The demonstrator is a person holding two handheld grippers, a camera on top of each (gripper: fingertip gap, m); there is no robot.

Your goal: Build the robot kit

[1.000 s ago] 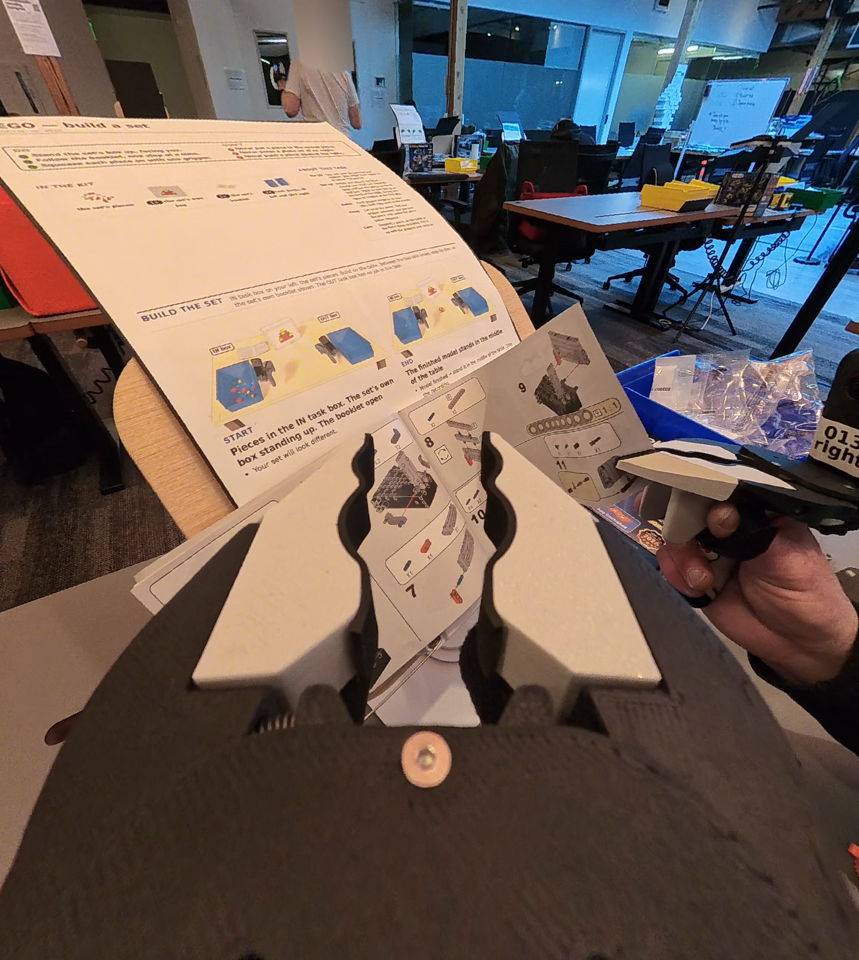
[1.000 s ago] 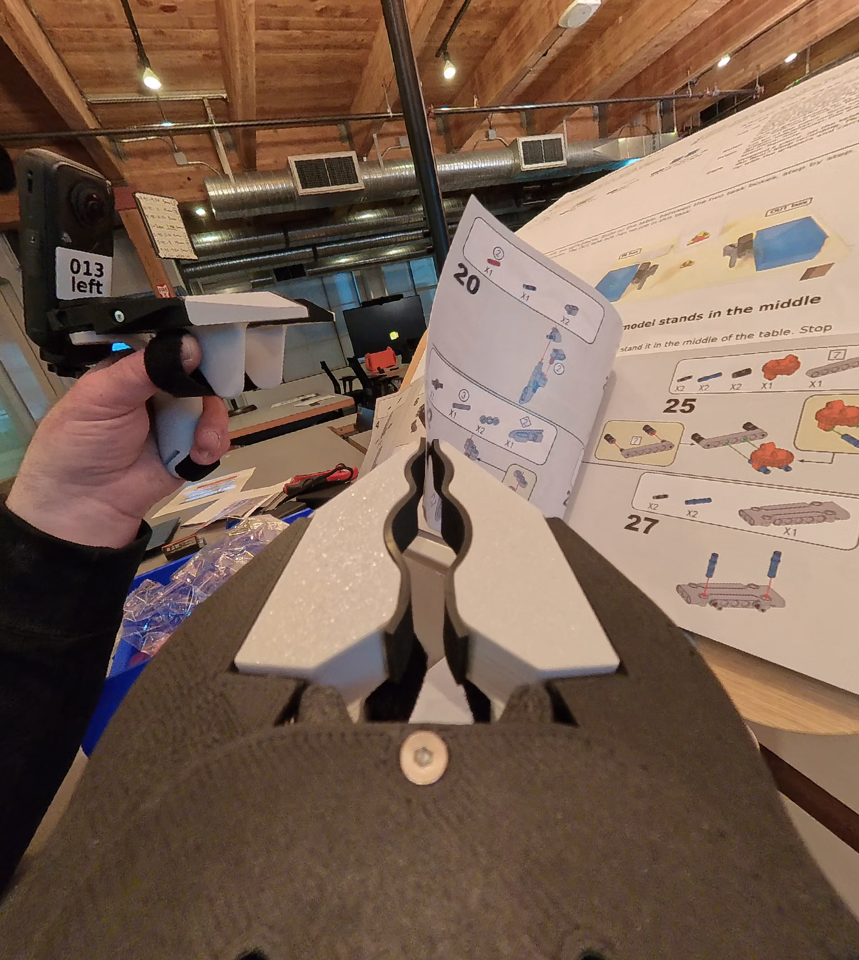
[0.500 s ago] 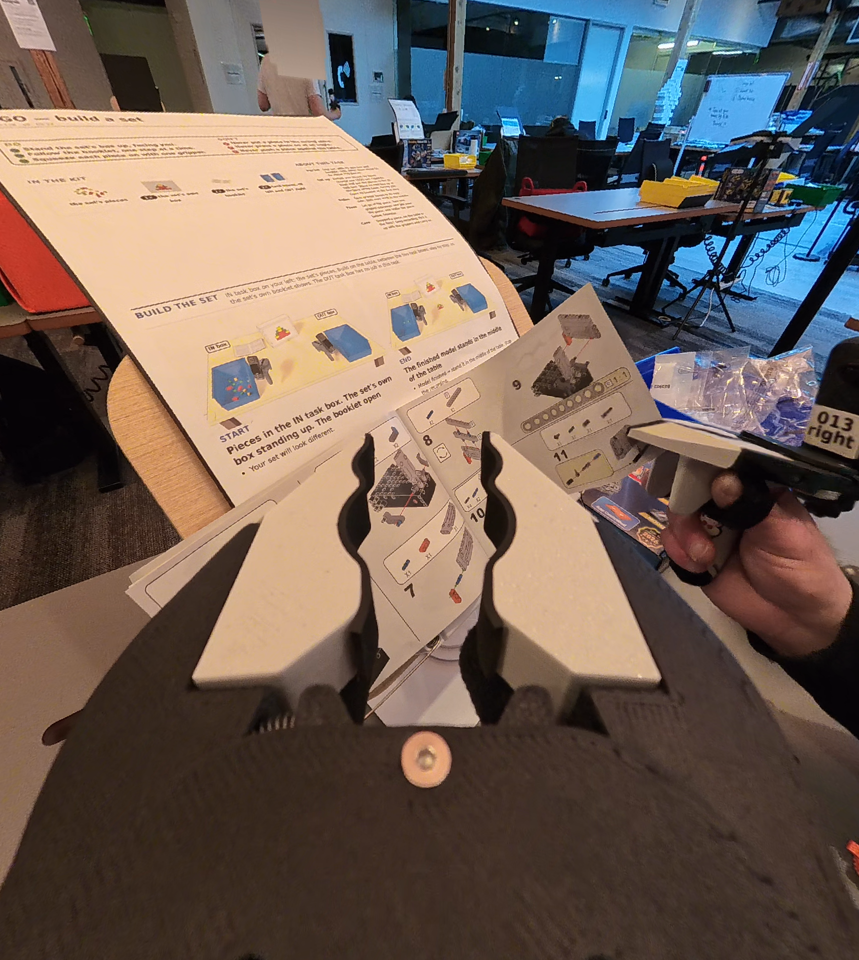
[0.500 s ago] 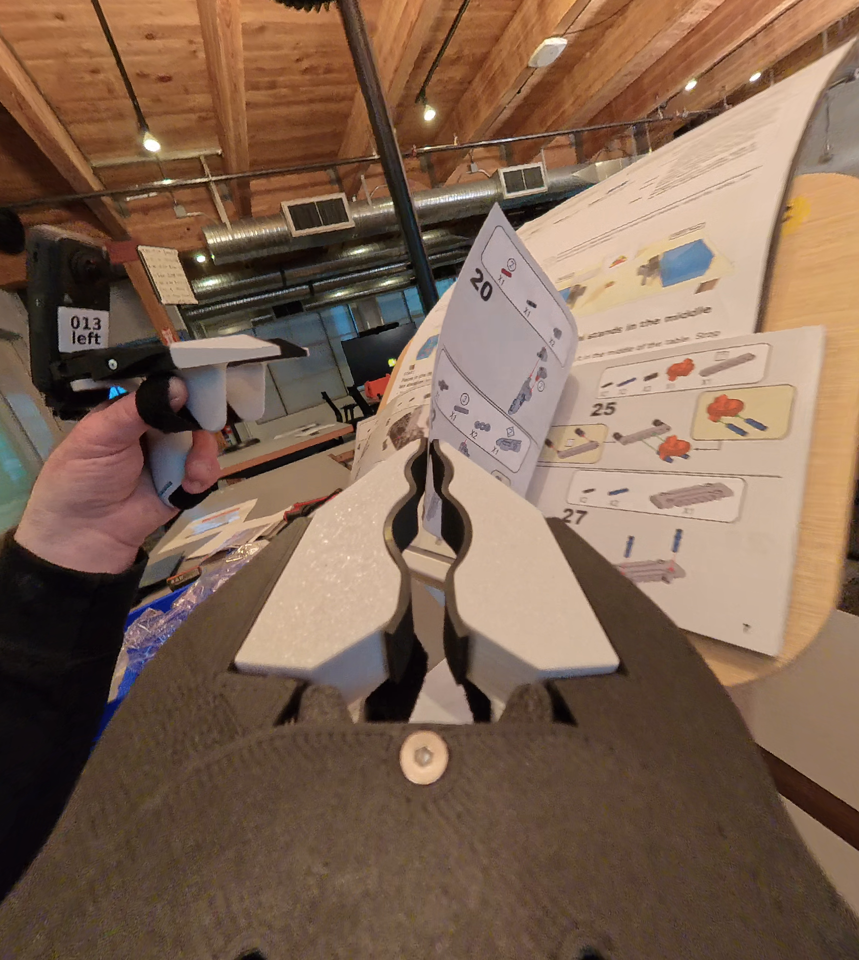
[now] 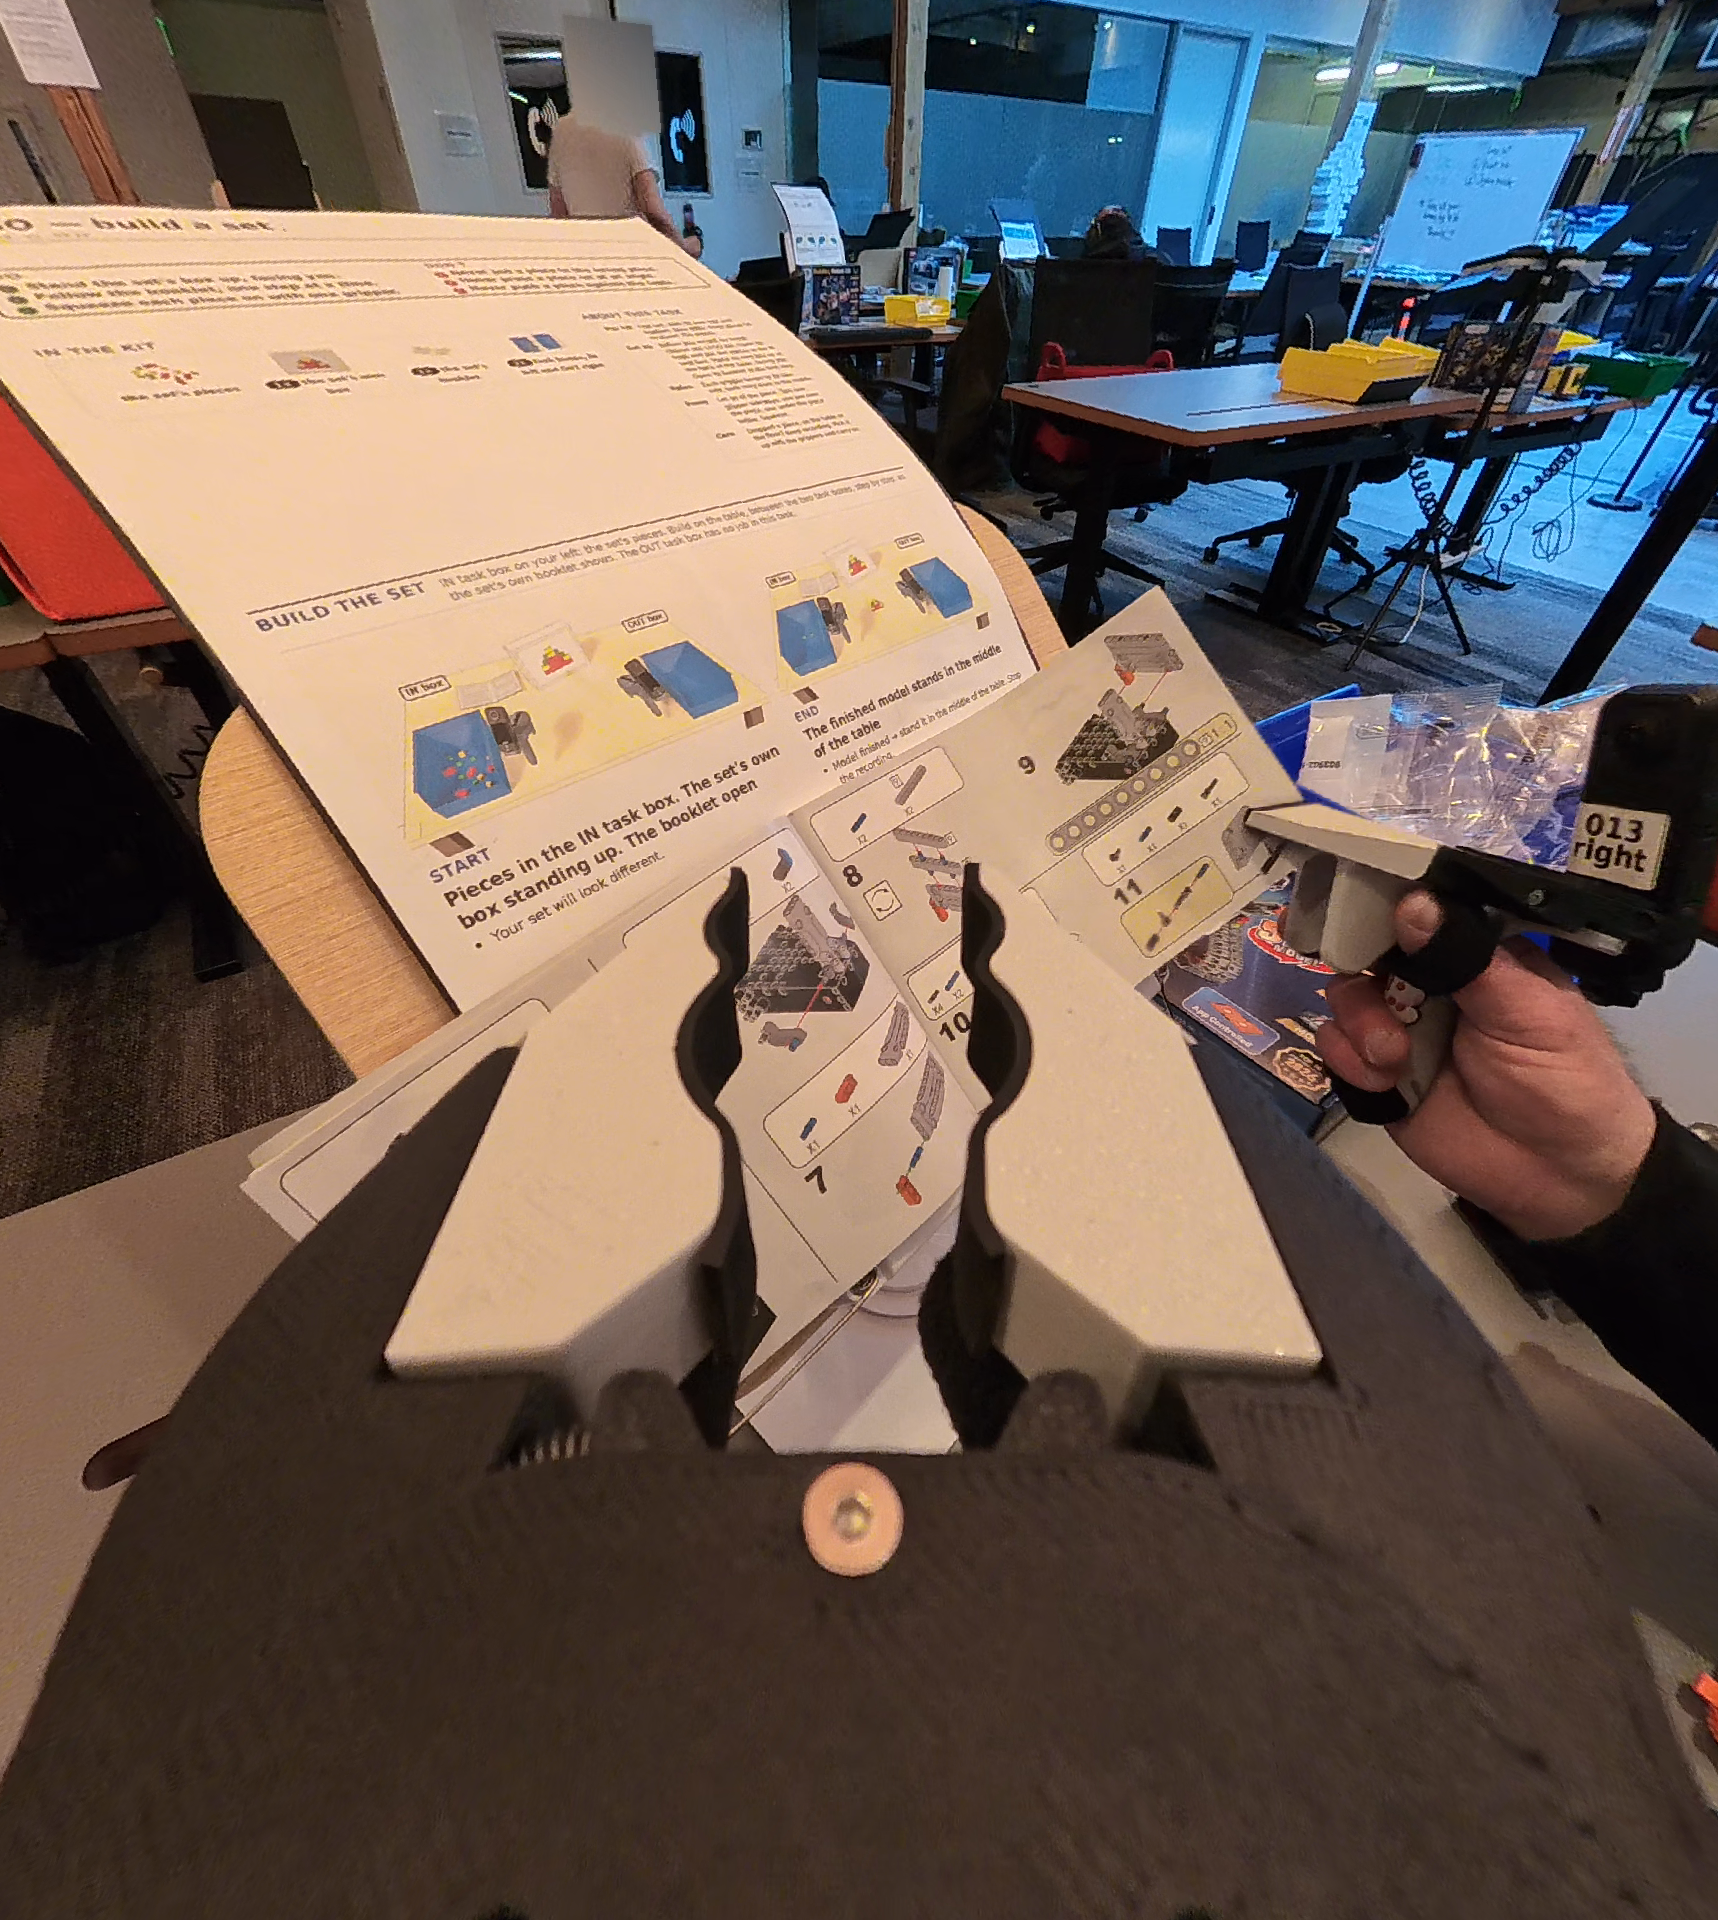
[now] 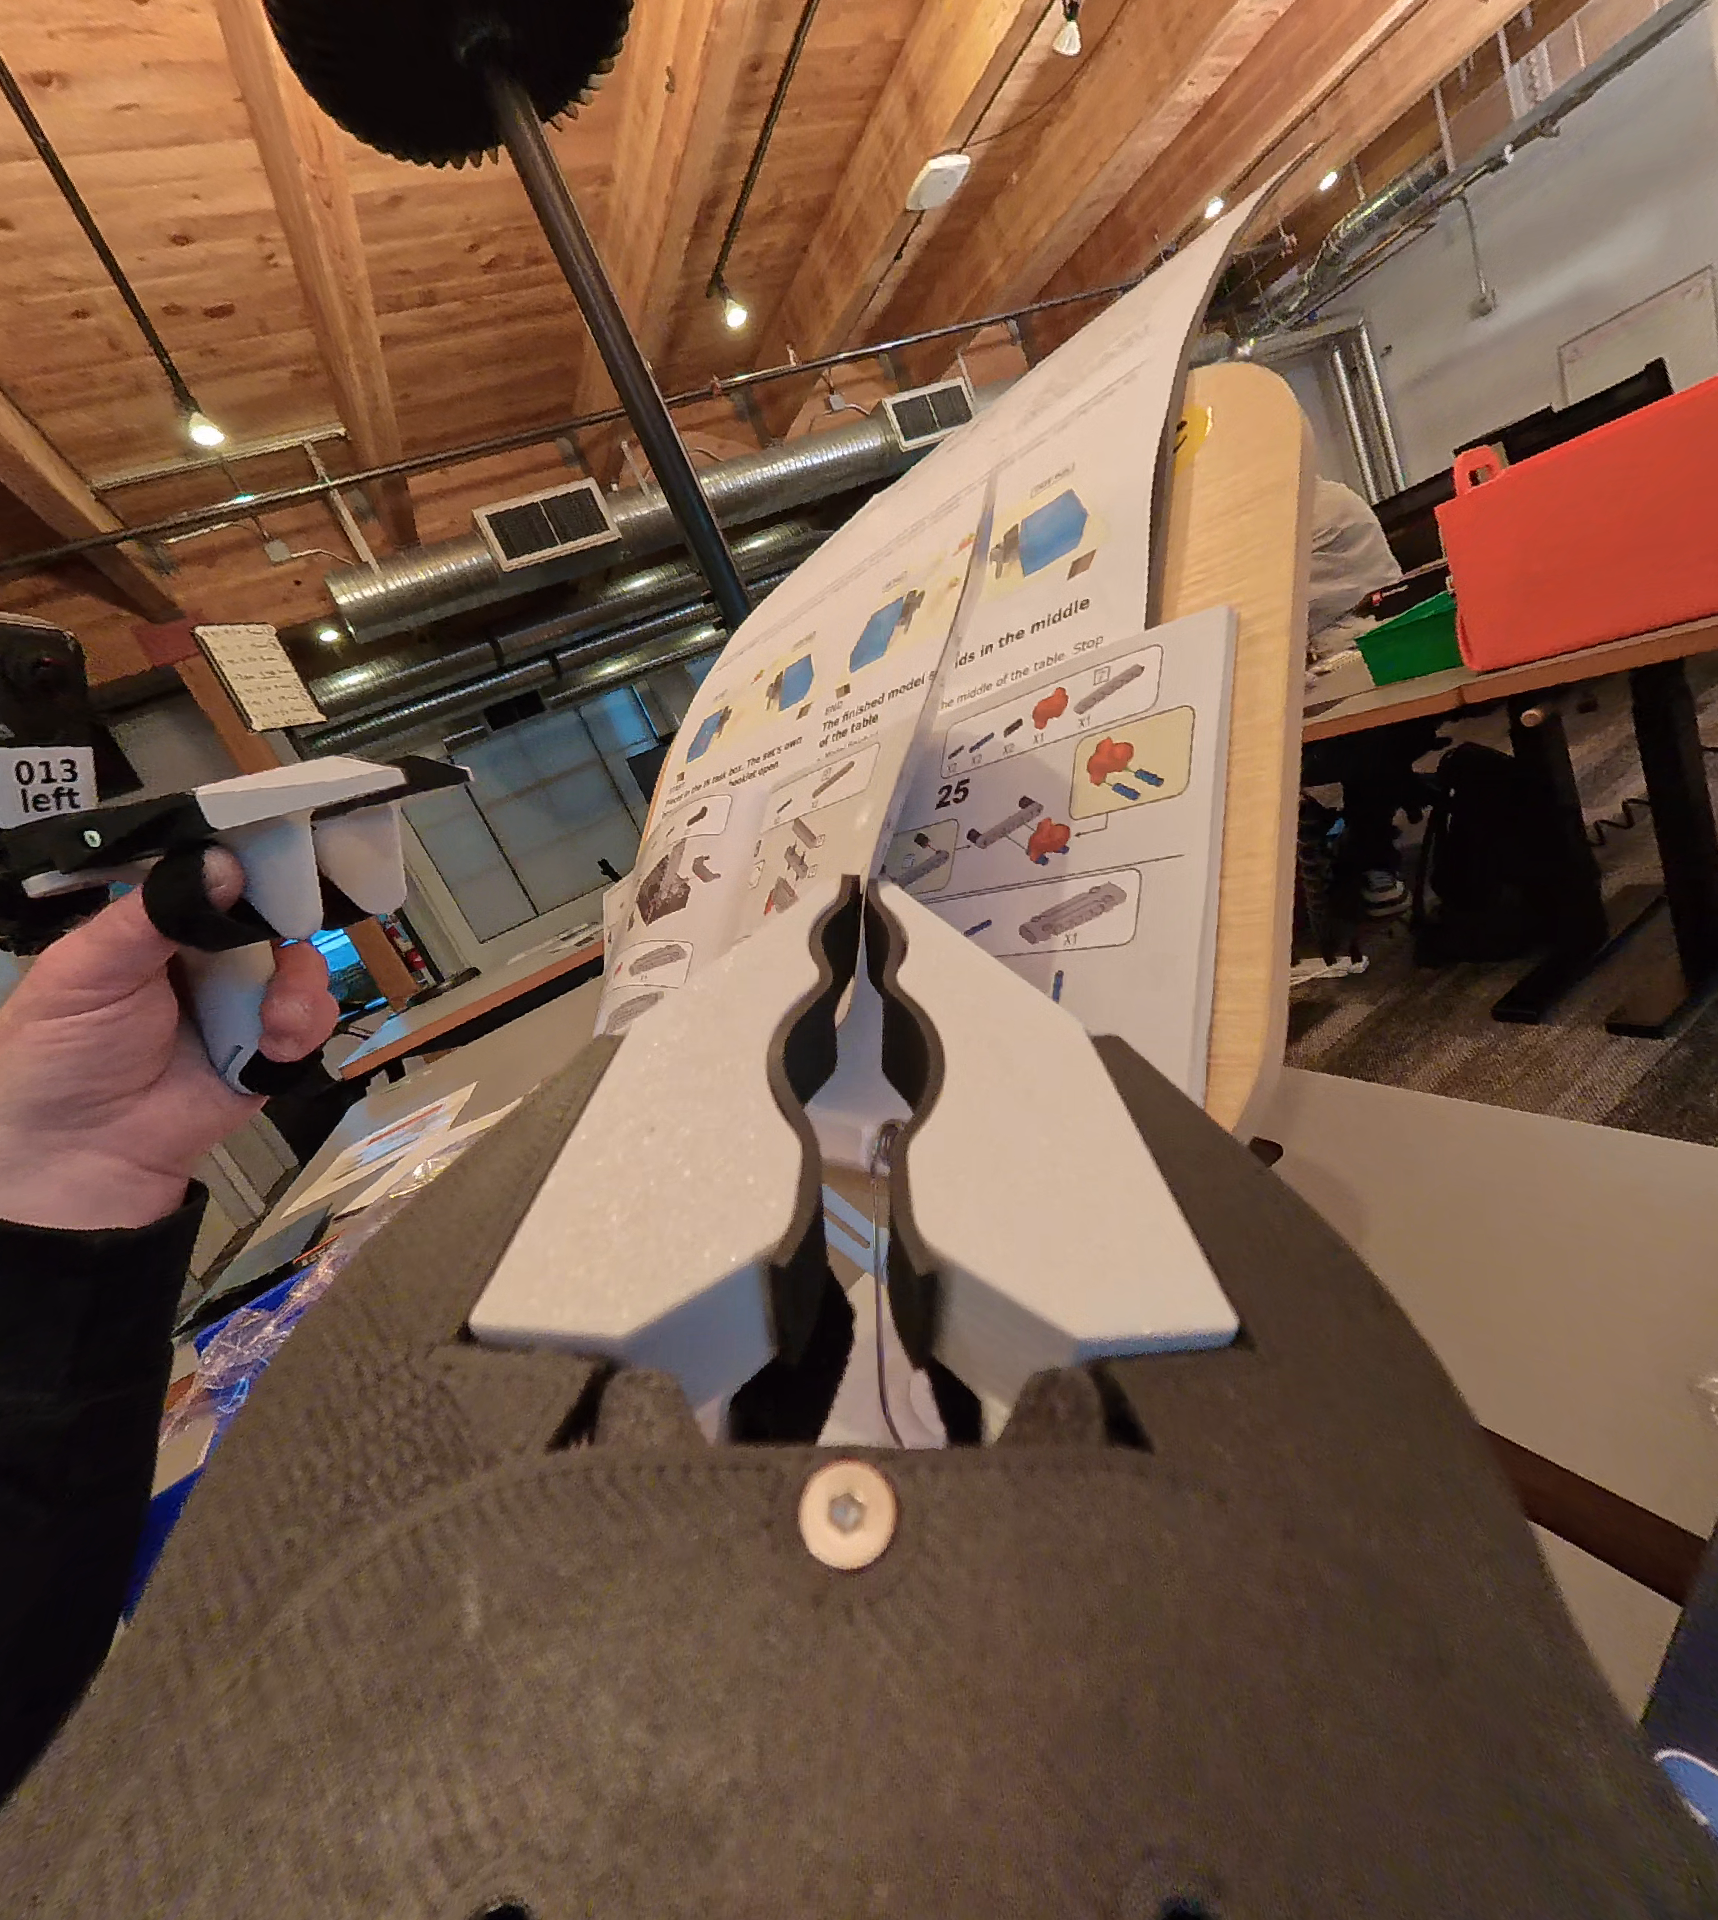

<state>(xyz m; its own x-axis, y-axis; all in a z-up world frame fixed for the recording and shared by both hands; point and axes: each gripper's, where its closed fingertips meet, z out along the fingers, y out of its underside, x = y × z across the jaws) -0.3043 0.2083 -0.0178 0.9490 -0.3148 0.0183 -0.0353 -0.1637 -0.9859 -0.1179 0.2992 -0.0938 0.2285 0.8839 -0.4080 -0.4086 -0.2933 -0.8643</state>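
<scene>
Behind the grey table [image 5: 24, 1351] is a big office with desks and a wooden ceiling. On the table a large instruction sheet [image 5: 439, 457] leans on a wooden board [image 5: 315, 894], and an open booklet [image 5: 834, 1049] stands in front of it. The left gripper [image 5: 847, 894] is released, its fingers apart before the booklet. The right gripper [image 6: 863, 896] is clenched on one booklet page [image 6: 948, 665], seen edge-on. A blue bin [image 5: 1291, 722] with plastic bags [image 5: 1457, 769] is at far right.

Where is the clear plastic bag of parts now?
In the left wrist view, the clear plastic bag sits right, in the blue bin, behind the right gripper.
</scene>
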